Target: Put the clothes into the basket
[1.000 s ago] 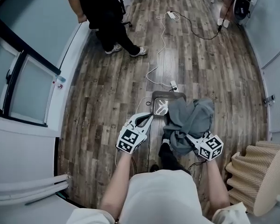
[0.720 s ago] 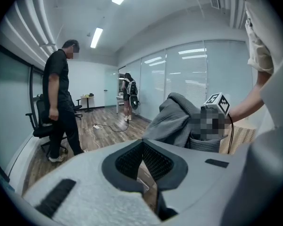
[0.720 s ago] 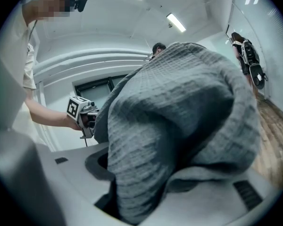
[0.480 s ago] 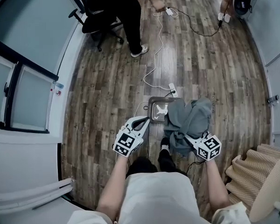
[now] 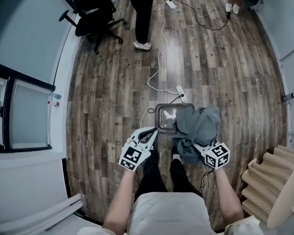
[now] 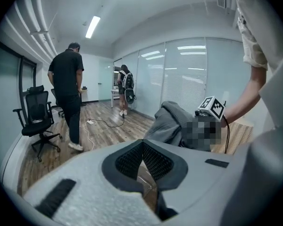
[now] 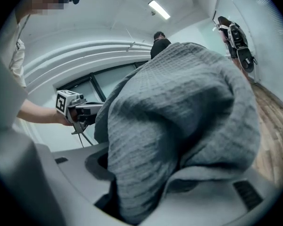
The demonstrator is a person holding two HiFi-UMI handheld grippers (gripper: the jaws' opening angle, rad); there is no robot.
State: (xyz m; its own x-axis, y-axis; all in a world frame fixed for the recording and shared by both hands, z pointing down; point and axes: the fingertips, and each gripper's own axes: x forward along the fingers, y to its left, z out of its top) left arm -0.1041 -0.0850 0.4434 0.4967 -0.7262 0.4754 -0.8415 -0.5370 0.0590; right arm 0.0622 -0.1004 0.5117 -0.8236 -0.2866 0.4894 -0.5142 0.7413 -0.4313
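The wooden floor [image 5: 108, 111] fills most of what we see. On it stand one office chair [image 5: 90, 9] and one person [image 5: 142, 9] near it; the left gripper view shows a second person further off.

Just ahead of our feet is the one basket [image 5: 166, 105], a shallow tray-like thing on the floor, and as far as we can make out nothing lies in it yet.

We count one piece of clothing, a grey knitted garment [image 5: 198, 129]. It hangs bunched from the right tongs [image 5: 203, 150], which are clenched on its cloth. From the head view it covers the basket's right side, but we cannot tell whether it touches it.

So we judge the task roughly midway: the garment is picked up and carried to the basket, while lowering and letting go remain.

The left tongs [image 5: 151, 135] sit just left of the basket, tips together on nothing.

One white cable with a power strip [image 5: 181, 91] trails beyond.
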